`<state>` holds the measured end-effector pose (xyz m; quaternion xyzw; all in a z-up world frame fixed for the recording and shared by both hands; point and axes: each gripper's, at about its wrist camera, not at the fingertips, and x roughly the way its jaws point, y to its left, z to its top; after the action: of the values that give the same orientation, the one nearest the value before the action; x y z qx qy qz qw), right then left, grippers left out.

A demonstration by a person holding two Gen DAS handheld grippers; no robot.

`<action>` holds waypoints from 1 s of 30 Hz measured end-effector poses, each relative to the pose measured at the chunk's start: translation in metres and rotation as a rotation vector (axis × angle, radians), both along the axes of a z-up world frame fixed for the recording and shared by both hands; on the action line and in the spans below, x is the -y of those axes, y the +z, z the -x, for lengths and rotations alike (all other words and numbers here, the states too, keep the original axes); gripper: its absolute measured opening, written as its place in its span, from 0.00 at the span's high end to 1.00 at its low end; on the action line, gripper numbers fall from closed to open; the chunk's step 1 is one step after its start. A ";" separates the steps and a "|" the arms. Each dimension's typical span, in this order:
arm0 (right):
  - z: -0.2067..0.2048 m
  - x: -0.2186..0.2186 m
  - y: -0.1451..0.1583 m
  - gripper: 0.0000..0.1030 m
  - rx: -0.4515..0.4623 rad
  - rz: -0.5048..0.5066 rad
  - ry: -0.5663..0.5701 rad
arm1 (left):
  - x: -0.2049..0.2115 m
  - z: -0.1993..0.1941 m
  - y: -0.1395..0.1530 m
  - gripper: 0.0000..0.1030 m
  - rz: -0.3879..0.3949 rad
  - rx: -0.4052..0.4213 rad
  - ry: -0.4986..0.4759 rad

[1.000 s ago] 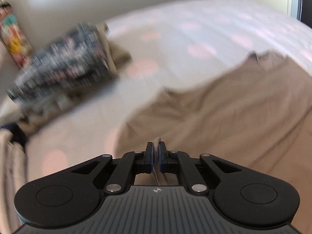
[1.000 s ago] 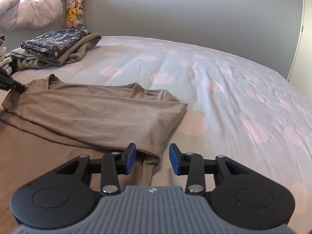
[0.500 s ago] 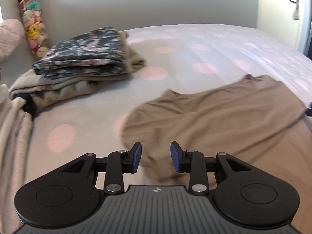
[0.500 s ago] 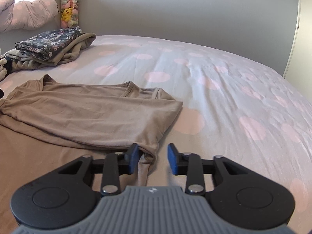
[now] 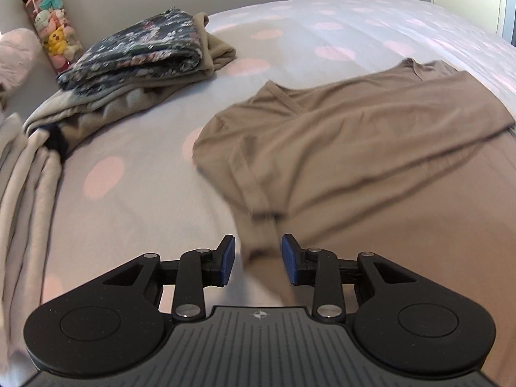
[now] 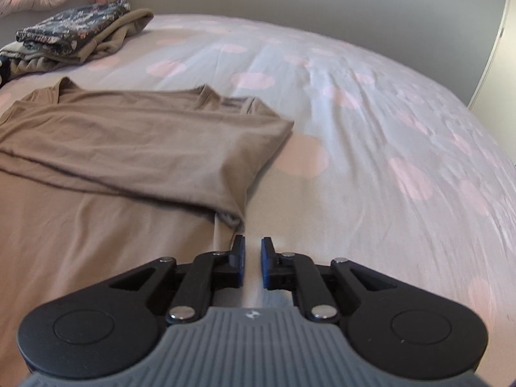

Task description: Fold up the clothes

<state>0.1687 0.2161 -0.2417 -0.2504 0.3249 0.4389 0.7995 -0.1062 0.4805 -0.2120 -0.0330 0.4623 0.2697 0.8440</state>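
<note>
- Since a second ago the left gripper has let go of the tan shirt: its jaws, then pinched on a fabric edge, now stand wide apart with nothing in them, and the gripper sits lower and nearer the shirt's side.
- Right gripper has narrowed its gap over the same second; the jaws are now only slightly apart and hold nothing, poised just beside the shirt's right edge on the bed.
- Done so far, as I judge it: the shirt lies flat on the bed with its top portion folded down across the body, neckline toward the far side, one neat layer over the rest.
- Left to do: the lower body is unfolded and spreads toward both cameras, so at least one more fold seems needed.
- Left view is blurred near the jaws, so whether cloth brushes the left fingers is hard to tell.
- Folded pile, floral piece on top, sits well apart at the bed's far left, suggesting earlier garments are finished.
</note>
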 end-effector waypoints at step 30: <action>0.065 0.089 0.015 0.83 -0.516 0.165 -0.006 | 0.061 0.079 -0.002 0.74 0.467 -0.207 0.056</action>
<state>0.1042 0.1270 -0.2262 -0.1937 0.5532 0.4580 0.6683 -0.1853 0.4194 -0.2145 -0.2120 0.5948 0.1810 0.7540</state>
